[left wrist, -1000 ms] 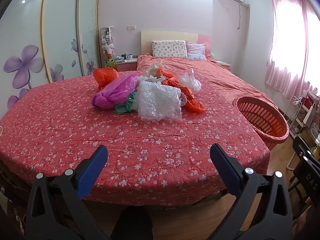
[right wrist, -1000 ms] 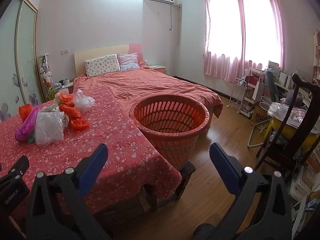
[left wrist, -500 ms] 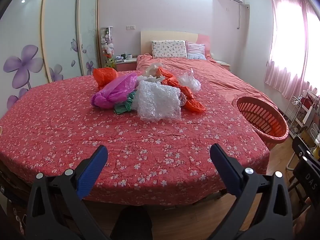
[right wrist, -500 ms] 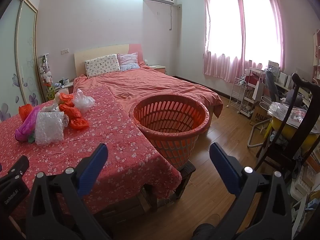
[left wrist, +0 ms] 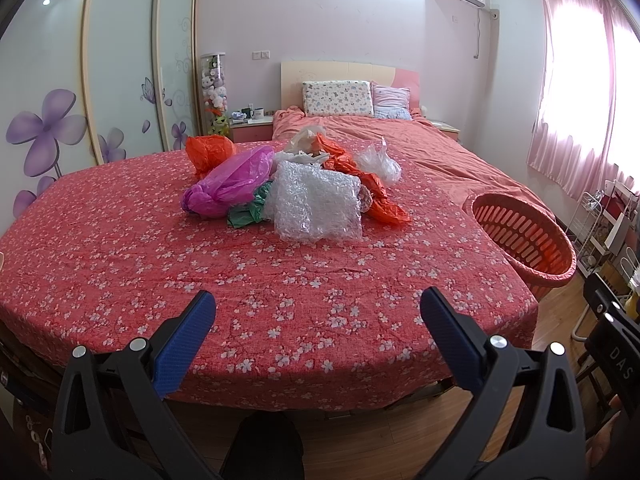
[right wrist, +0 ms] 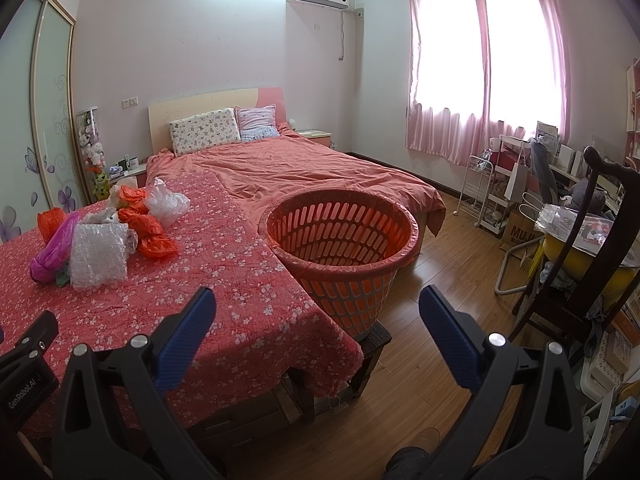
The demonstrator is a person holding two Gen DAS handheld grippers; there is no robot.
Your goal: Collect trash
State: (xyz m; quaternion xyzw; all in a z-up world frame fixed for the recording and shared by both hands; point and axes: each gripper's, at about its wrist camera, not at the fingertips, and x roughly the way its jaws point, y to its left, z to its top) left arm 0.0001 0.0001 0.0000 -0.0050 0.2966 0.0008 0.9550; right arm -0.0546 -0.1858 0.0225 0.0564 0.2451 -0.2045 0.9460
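Observation:
A pile of trash lies on the red floral table cover [left wrist: 120, 248]: a bubble wrap sheet [left wrist: 318, 206], a magenta bag [left wrist: 230, 182], a green scrap [left wrist: 248, 210], orange bags [left wrist: 208, 150] and a clear bag [left wrist: 378, 162]. The pile also shows in the right wrist view, with the bubble wrap [right wrist: 100, 254] at its near side. An orange slotted basket [right wrist: 340, 248] stands at the table's right edge, also seen in the left wrist view [left wrist: 520, 236]. My left gripper [left wrist: 318, 320] is open and empty, short of the pile. My right gripper [right wrist: 318, 316] is open and empty, facing the basket.
A bed with a red duvet [right wrist: 300, 168] lies behind the table. A dark wooden chair [right wrist: 592, 264], a white wire cart [right wrist: 478, 188] and a cluttered desk [right wrist: 572, 184] stand on the right. Wood floor [right wrist: 440, 292] runs between basket and chair. Wardrobe doors [left wrist: 120, 80] line the left wall.
The left wrist view has shifted very slightly; the pile sits a touch lower in frame. Both grippers stay open and nothing on the table has moved.

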